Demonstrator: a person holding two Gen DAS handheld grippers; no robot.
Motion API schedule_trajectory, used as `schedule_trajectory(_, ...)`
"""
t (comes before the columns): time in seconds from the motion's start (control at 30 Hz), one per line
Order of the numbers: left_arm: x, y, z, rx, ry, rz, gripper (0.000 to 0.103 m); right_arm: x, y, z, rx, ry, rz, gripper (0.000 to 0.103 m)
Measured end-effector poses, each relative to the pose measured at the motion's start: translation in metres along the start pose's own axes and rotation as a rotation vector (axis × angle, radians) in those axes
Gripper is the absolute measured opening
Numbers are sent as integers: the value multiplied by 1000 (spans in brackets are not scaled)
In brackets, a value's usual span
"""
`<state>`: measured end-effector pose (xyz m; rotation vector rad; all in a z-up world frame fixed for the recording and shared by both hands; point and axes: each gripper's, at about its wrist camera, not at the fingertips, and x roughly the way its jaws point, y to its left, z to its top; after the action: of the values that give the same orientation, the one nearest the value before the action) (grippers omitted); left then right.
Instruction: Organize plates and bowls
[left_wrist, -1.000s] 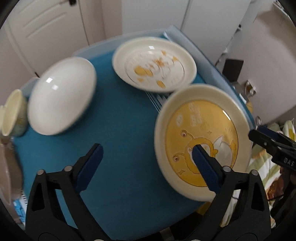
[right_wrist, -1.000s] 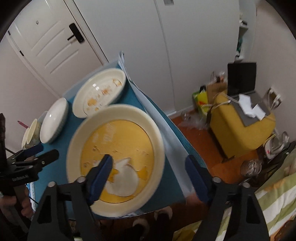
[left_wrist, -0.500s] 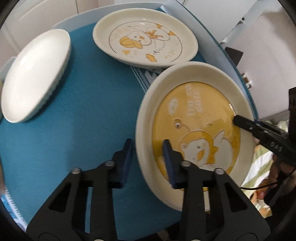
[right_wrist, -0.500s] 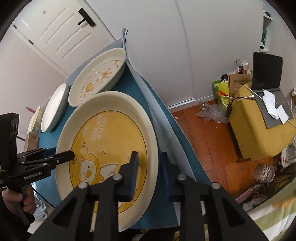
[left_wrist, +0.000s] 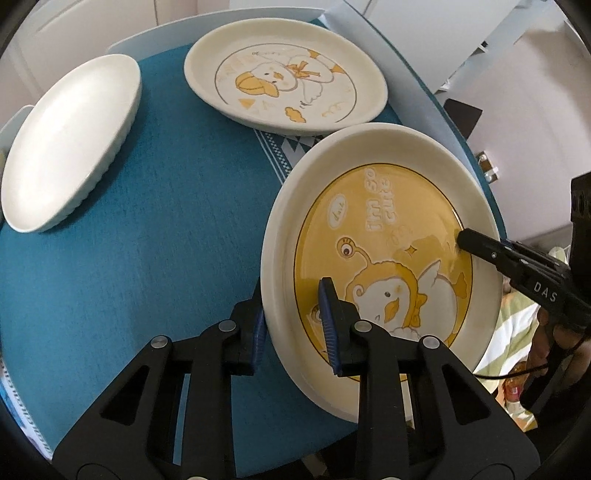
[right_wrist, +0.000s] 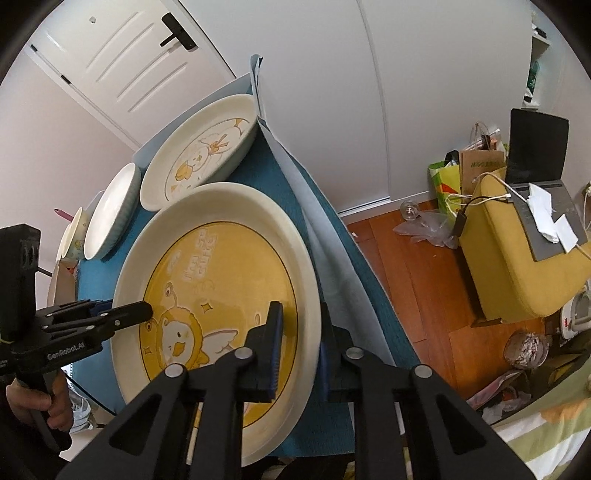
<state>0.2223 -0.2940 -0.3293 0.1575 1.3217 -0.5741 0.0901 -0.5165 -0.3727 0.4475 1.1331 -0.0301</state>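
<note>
We logged left gripper (left_wrist: 295, 325) closing, pads across yellow plate (left_wrist: 373, 236) rim | right gripper (right_wrist: 297, 354) clamped opposite rim, outer pad hidden | plate's underside unseen, over blue cloth (left_wrist: 166, 221).

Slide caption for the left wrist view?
Both hand-held grippers, left and right, clamp opposite rims of the yellow plate.
</note>
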Motion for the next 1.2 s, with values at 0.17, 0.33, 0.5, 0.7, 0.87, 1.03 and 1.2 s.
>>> schedule_trajectory(0.17,-11,7,-1,-21,-25,-3,23,-6,11,5,-29,-7,0,16)
schedule_trajectory(0.33,-44,34,-14,-64,-76,0,23,-16,36,14,-74,-18,23,16)
schedule_trajectory(0.5,-81,69,-25,-121,-129,28,23,-22,78,22,-142,-30,64,16)
schedule_trajectory(0.7,-121,125,-54,-201,-179,86,23,-8,138,18,-234,-7,125,16)
schedule_trajectory(0.87,-142,173,-83,-282,-192,129,23,13,189,5,-299,32,175,16)
schedule_trajectory(1.03,-143,219,-110,-351,-172,156,23,40,239,-16,-346,79,196,16)
schedule_trajectory(1.2,-129,260,-135,-384,-153,157,23,73,275,-33,-382,123,196,15)
